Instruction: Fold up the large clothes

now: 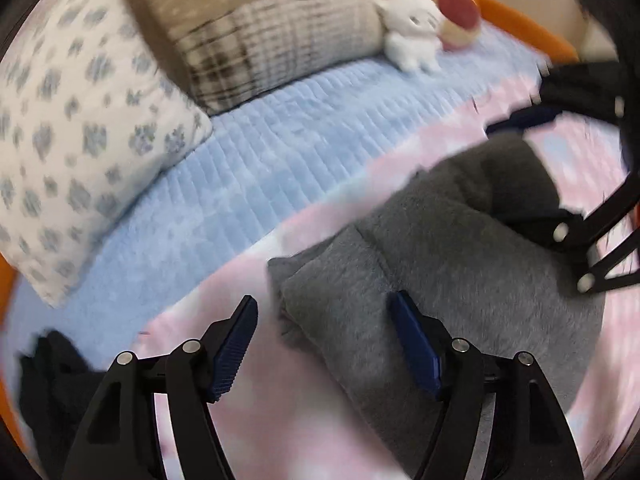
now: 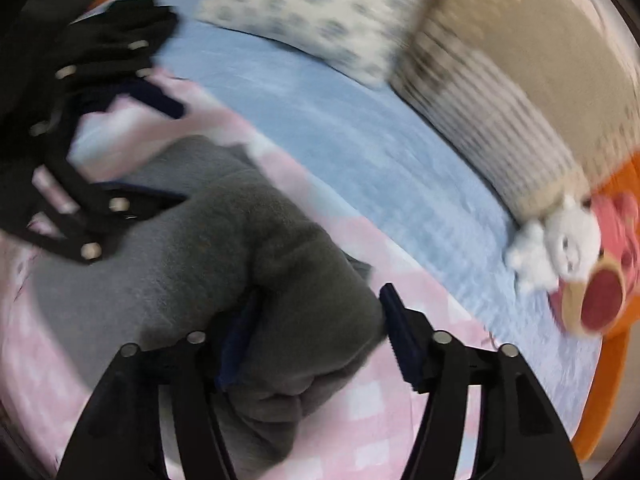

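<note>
grey fleece garment (image 1: 440, 264) bunched on pink checked blanket (image 1: 224, 432) | left gripper (image 1: 324, 344) released above its edge | right gripper (image 2: 320, 340) astride a fold, seemingly unclamped | flatten before next fold

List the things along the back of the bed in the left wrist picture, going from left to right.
Spotted white pillow → plaid beige cushion → white plush toy → pink and red plush toy.

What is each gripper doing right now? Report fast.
Left gripper: open, over the edge of the grey garment, gripping nothing.
Right gripper: open, straddling a fold of the grey garment, pads not pressing it.
</note>
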